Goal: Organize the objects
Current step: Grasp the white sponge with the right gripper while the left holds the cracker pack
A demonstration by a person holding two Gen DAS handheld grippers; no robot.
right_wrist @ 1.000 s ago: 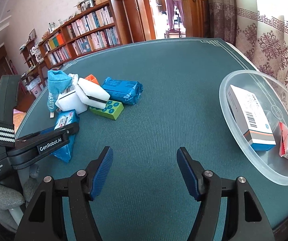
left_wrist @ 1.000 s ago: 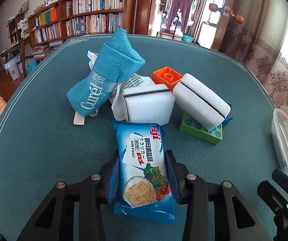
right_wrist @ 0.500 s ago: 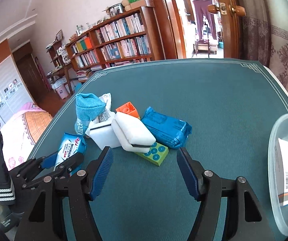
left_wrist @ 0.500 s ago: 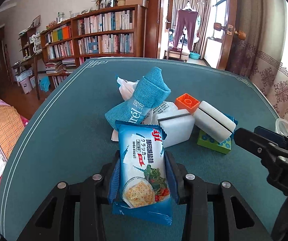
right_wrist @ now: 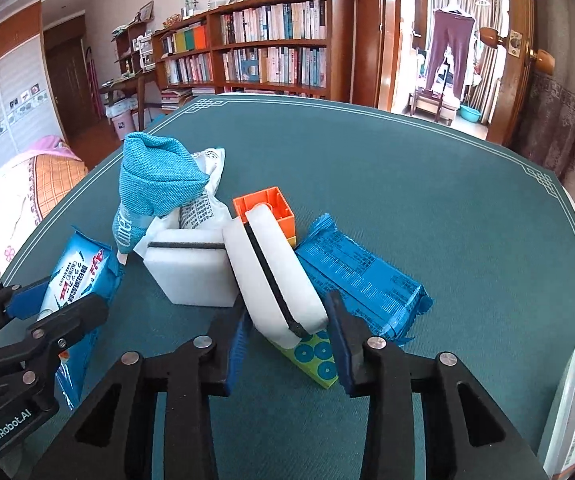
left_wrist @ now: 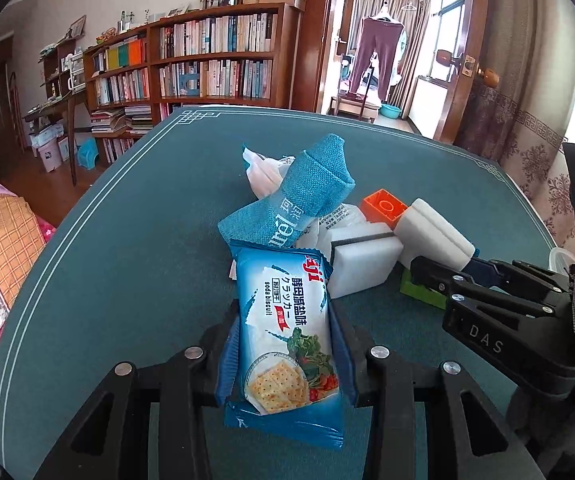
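Pinching cracker packet (left_wrist: 285,328) in left tool (left_wrist: 285,354); spreading right tool (right_wrist: 287,344) around near end of white sponge (right_wrist: 275,276).

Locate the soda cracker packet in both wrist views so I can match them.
Left wrist: soda cracker packet is bottom centre, clamped in the left hand-held gripper.
Right wrist: same packet is at the left edge, beside the white sponge block.
Shared landmark: teal fabric pouch.
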